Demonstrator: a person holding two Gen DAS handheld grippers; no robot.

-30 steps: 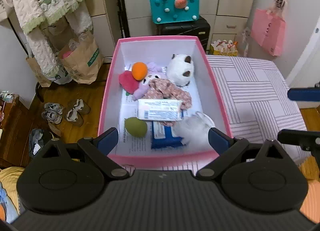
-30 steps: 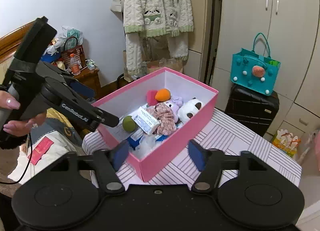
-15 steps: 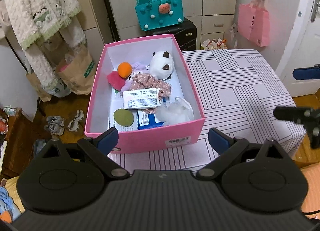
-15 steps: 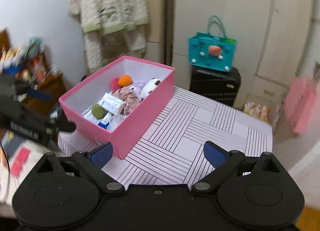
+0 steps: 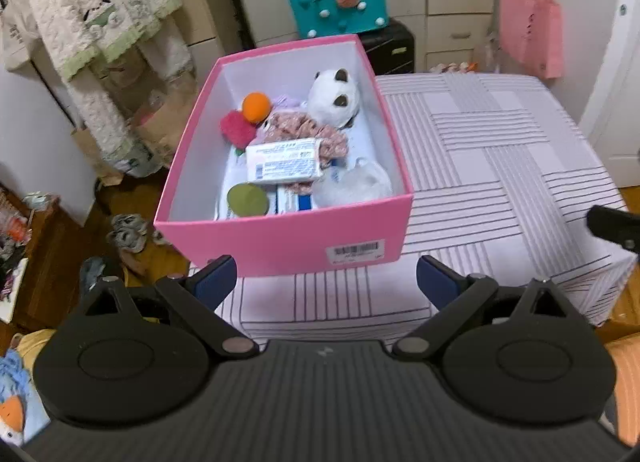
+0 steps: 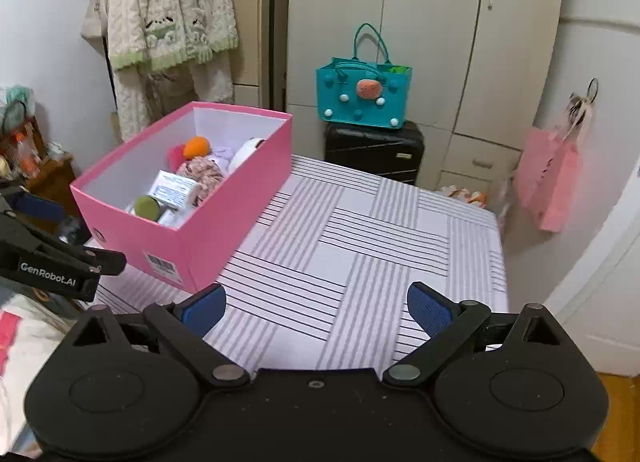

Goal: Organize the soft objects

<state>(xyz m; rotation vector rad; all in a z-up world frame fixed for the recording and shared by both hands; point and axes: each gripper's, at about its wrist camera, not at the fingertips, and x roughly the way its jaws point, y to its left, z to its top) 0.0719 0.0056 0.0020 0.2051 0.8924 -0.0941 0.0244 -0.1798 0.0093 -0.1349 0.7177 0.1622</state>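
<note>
A pink box point(image 5: 280, 240) point(image 6: 208, 230) stands on the left part of a striped table. Inside lie a white plush head point(image 5: 334, 100), an orange ball point(image 5: 257, 106), a red fuzzy piece point(image 5: 236, 128), a floral scrunchie point(image 5: 308, 132), a white packet point(image 5: 284, 162), a green round pad point(image 5: 247, 200) and a clear bag point(image 5: 356, 182). My left gripper point(image 5: 326, 282) is open and empty, in front of the box's near wall. My right gripper point(image 6: 316, 308) is open and empty, over the table's near edge to the right of the box.
The striped table point(image 6: 380, 230) stretches right of the box. A teal bag point(image 6: 362, 96) sits on a black suitcase point(image 6: 374, 148) behind it. A pink bag point(image 6: 550, 178) hangs at the right. Clothes hang at the left wall; shoes lie on the floor point(image 5: 128, 226).
Both grippers have drawn back from the box, which now looks farther off. The right view has swung right onto the table. Both stay open and empty.
</note>
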